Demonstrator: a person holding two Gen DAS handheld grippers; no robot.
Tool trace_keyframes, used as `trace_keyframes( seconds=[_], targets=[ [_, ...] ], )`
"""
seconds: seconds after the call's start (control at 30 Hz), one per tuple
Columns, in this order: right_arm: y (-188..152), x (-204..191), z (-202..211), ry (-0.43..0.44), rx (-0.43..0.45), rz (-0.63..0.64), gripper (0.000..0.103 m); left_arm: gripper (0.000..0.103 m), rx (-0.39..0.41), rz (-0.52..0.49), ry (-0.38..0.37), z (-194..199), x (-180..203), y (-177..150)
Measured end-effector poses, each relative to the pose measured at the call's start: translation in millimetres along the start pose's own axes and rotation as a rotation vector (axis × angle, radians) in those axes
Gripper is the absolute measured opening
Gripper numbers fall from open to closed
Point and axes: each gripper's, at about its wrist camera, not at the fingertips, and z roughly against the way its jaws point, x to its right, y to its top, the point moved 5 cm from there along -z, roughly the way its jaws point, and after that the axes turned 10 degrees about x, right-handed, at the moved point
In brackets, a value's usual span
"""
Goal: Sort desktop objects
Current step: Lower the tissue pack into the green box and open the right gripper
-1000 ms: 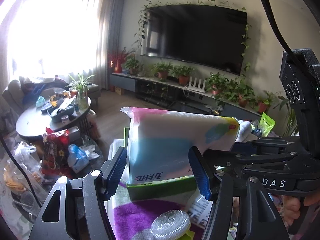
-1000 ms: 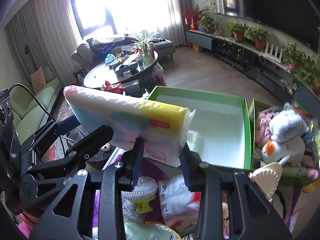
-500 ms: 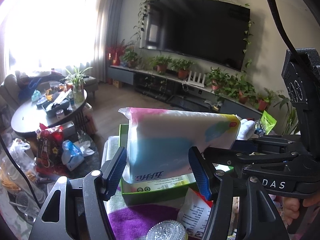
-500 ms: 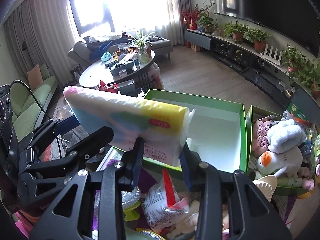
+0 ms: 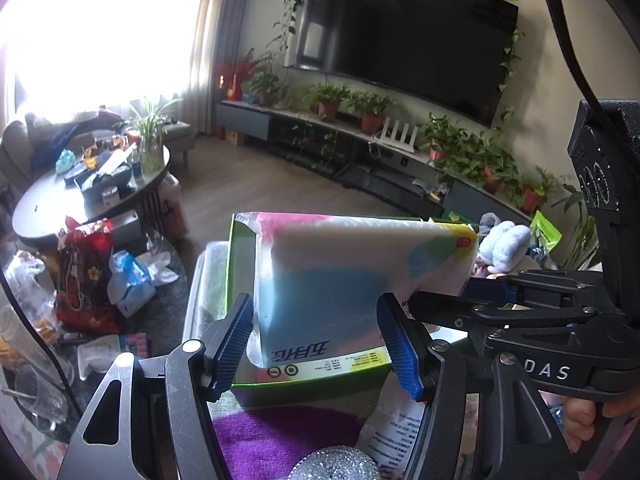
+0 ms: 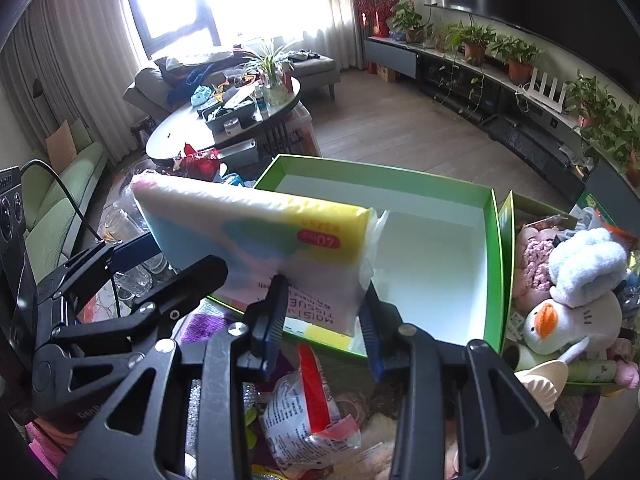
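A pastel tissue pack [image 5: 352,276], with pink, blue and yellow patches, is held in the air by both grippers. My left gripper [image 5: 316,344] is shut on its near end. My right gripper [image 6: 322,316] is shut on its other end [image 6: 256,240], and its black body shows in the left wrist view [image 5: 552,320]. The pack hangs over the near left part of an empty green box with a white floor [image 6: 432,248]. The box's near wall shows below the pack in the left wrist view [image 5: 312,388].
A second green box at the right holds plush toys, including a white duck [image 6: 560,320]. A snack packet [image 6: 312,404], a silver scrubber [image 5: 336,464] and a purple cloth [image 5: 264,436] lie near me. A round coffee table [image 6: 224,120] stands beyond.
Both grippers have carried the tissue pack forward toward and over the green box. The scrubber and packet have slid down in the views. Both grips are unchanged.
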Motion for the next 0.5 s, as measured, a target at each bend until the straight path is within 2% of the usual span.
trace_keyframes(
  seconds=[0.5],
  targets=[
    [-18,7,-37,-0.012,-0.104,-0.020,0.035,0.063,-0.112,0.022,0.048,-31,-14,-25]
  ],
)
